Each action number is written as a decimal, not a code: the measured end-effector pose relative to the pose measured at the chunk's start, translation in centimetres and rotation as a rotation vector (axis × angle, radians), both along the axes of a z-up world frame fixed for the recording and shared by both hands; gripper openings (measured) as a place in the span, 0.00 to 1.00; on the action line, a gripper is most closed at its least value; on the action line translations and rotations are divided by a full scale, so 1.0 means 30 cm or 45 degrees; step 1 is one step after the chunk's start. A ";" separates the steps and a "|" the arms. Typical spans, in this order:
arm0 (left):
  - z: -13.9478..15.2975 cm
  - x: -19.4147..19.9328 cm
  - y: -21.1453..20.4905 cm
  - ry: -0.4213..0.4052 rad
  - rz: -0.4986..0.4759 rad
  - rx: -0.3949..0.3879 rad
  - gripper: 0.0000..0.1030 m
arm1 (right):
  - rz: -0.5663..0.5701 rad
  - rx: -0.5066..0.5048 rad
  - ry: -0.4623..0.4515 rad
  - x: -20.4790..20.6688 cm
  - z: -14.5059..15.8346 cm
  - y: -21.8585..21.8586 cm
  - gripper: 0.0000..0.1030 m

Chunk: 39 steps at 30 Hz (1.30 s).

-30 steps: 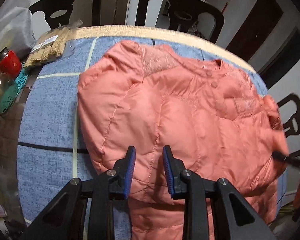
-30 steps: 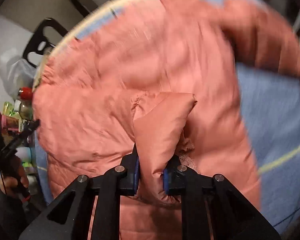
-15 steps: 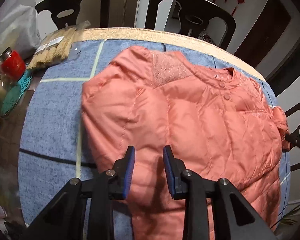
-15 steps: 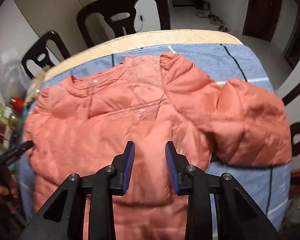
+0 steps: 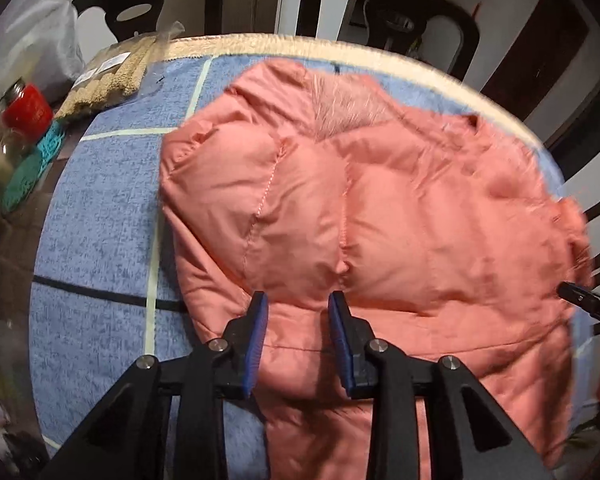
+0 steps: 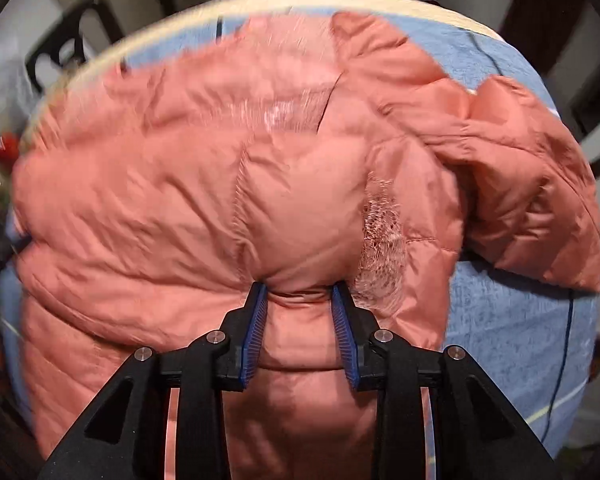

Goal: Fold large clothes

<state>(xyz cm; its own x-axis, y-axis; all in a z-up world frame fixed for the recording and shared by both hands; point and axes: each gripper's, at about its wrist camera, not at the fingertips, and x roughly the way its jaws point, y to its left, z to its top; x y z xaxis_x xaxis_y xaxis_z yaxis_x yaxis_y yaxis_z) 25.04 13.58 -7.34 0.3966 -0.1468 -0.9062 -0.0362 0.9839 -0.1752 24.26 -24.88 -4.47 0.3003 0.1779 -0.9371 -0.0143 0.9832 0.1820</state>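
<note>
- The salmon puffer jacket [image 5: 380,208] is spread over the blue cloth [image 5: 100,216] covering the bench [image 5: 340,46].
- The left tongs [image 5: 298,300] are held open above the jacket's near edge, nothing gripped.
- The right tongs [image 6: 300,290] are parted, with a padded fold bulging between the jaws.
- A red-lidded jar [image 5: 26,106] and a packet of dried goods [image 5: 108,76] are seen at the bench's left edge.
- Dark chairs [image 5: 384,4] are ranged behind the bench.

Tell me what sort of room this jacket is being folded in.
Probably a home dining room: dark dining chairs ring a round table under a blue cloth, and a red-lidded jar sits at the edge beside the salmon jacket.
</note>
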 end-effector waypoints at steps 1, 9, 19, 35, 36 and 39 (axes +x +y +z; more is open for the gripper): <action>0.015 -0.003 0.007 -0.013 0.007 -0.003 0.32 | -0.020 0.030 -0.024 0.002 0.015 -0.021 0.33; 0.051 0.104 0.053 -0.048 0.099 -0.005 0.42 | -0.098 0.054 0.000 0.114 -0.024 -0.090 0.59; -0.039 0.129 0.064 -0.001 0.117 0.047 0.42 | 0.066 0.058 -0.118 0.267 0.055 0.008 0.13; -0.085 0.103 0.004 -0.026 0.059 0.158 0.55 | 0.073 -0.049 0.020 0.121 -0.147 -0.013 0.40; -0.090 0.111 -0.002 -0.029 0.054 0.176 0.58 | 0.084 -0.073 0.021 0.123 -0.144 -0.008 0.40; -0.094 0.111 0.002 -0.041 0.071 0.178 0.60 | 0.100 -0.097 0.031 0.127 -0.141 -0.001 0.40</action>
